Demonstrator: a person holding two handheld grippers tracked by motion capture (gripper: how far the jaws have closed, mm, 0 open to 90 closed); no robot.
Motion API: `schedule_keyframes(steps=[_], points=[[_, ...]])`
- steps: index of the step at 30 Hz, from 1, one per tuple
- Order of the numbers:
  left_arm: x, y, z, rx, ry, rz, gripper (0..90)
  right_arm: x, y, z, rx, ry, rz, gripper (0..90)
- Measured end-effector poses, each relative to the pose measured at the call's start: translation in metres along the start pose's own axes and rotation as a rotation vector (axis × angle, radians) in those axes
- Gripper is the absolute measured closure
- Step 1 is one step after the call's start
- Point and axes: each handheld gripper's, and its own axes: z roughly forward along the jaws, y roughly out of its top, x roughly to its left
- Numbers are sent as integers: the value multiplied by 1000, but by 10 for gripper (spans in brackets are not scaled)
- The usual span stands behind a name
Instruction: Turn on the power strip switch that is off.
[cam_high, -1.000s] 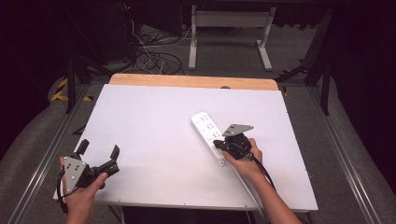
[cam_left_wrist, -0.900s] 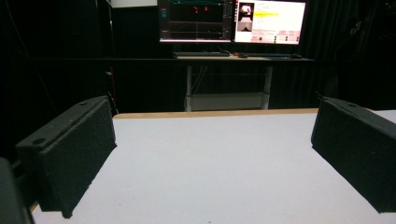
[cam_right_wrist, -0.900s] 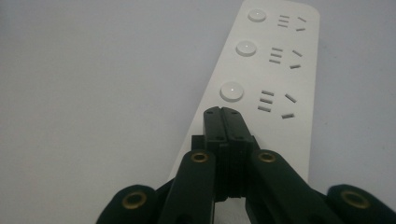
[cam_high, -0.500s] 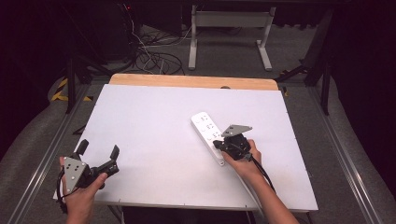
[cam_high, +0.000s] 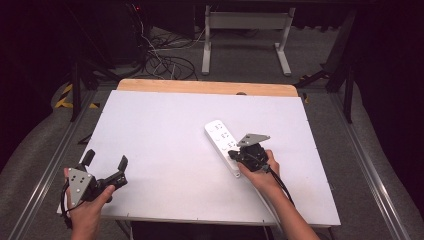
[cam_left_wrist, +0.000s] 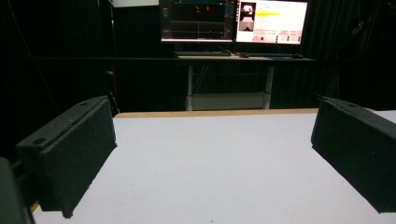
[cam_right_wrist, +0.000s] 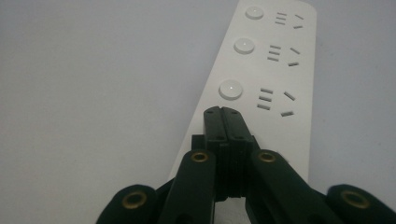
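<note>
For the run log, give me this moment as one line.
left gripper: open, over bare table | right gripper: shut, above power strip

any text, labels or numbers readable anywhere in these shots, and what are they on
None can be read.
Monitors behind the table: text and graphs on screen, too small and blurred to read.
Power strip under the shut right gripper: round buttons and socket slots, no printed words or brand showing.
Left gripper, open: no lettering visible.

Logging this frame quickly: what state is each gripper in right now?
Left gripper: open, jaws wide apart, holding nothing.
Right gripper: shut, jaws pressed together, tips over the white power strip, nothing gripped between them.
</note>
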Motion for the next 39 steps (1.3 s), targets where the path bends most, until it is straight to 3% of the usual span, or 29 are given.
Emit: schedule_keyframes(steps=[9, 18, 20, 25, 39], points=[[0, 0, 0, 2, 3, -1, 4, 0, -1, 0, 2, -3, 17, 900], [1, 0, -1, 0, 6, 4, 5, 4, 0, 1, 12, -28, 3, 900], [1, 0, -1, 0, 7, 6, 5, 4, 0, 1, 19, -14, 8, 900], [1, 0, -2, -1, 7, 3, 6, 13, 2, 2, 29, -83, -53, 900], [1, 0, -2, 0, 4, 9, 6, 13, 2, 2, 30, -79, -43, 900]])
